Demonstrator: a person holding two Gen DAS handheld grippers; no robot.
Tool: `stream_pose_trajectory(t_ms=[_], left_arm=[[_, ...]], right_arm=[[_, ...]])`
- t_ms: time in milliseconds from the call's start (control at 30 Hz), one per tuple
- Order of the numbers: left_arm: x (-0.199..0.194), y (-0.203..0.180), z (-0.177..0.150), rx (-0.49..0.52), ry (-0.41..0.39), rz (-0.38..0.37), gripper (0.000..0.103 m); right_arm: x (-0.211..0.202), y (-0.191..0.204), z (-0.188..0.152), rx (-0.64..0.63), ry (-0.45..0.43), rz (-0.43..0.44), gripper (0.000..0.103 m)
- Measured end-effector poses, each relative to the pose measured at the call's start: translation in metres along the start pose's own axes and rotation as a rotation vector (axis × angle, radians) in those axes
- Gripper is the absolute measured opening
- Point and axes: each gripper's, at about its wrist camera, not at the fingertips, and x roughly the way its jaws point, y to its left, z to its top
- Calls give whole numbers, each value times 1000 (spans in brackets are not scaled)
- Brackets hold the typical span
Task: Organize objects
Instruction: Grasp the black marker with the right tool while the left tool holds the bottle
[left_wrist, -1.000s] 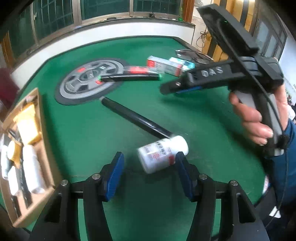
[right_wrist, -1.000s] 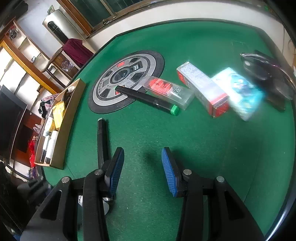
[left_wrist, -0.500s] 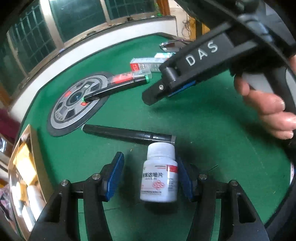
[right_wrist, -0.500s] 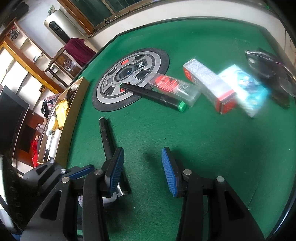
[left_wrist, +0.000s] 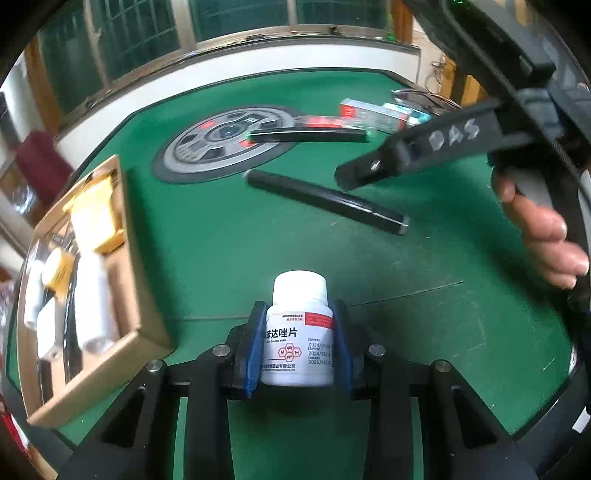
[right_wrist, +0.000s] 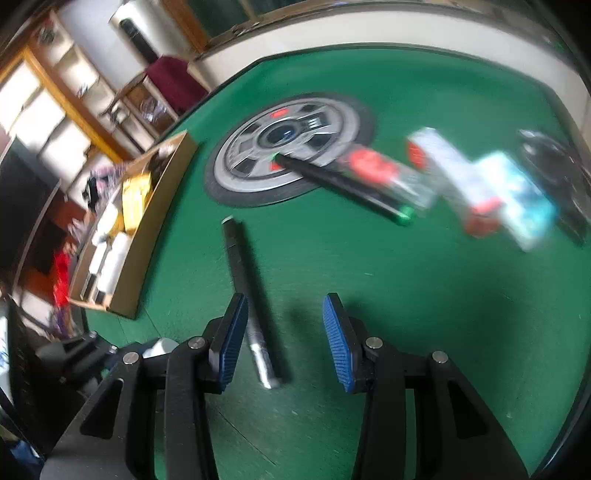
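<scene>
My left gripper is shut on a white pill bottle with a white cap, held upright above the green table. A wooden tray with white rolls and yellow items sits to its left. My right gripper is open and empty over the table, above the near end of a black pen. The same pen lies ahead in the left wrist view, below the right gripper's body.
A round wheel-patterned mat lies at the table's middle with a green-capped black marker on its edge. Small boxes and a dark object lie at the far right. The tray also shows at left.
My left gripper closed on the pill bottle, which lay on the table before, and lifted it upright. The view swung toward the tray. My right gripper moved over the black pen.
</scene>
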Motion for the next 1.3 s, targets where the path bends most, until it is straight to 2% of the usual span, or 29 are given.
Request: stream_pose_trajectory(t_ms=[167, 233, 300, 400, 533, 600, 700, 867, 1133, 1300], left_arm=[[-3, 2, -5, -18, -7, -6, 30], [0, 3, -5, -22, -8, 1, 30], [1, 6, -5, -39, -10, -13, 30], [2, 6, -5, -54, -19, -4, 30], [4, 9, -5, -83, -38, 14, 30], [-1, 8, -4, -93, -61, 32, 30], [-11, 6, -1, -95, -112, 81, 30], [-32, 2, -1, -86, -193, 173, 30], [-45, 5, -3, -78, -241, 252, 30], [-55, 11, -6, -83, -267, 268, 30]], right_arm=[[22, 34, 5, -102, 28, -64, 40], [33, 43, 5, -141, 46, -108, 31], [37, 51, 1, -200, 43, -192, 12], [35, 53, -3, -225, 33, -233, 12], [23, 45, -6, -189, 1, -224, 12], [14, 40, -6, -153, -23, -191, 12], [0, 34, -6, -110, -47, -142, 12], [-8, 37, -8, -92, -61, -112, 12], [-17, 47, -11, -84, -88, -76, 12], [-22, 53, -13, -69, -101, -54, 12]])
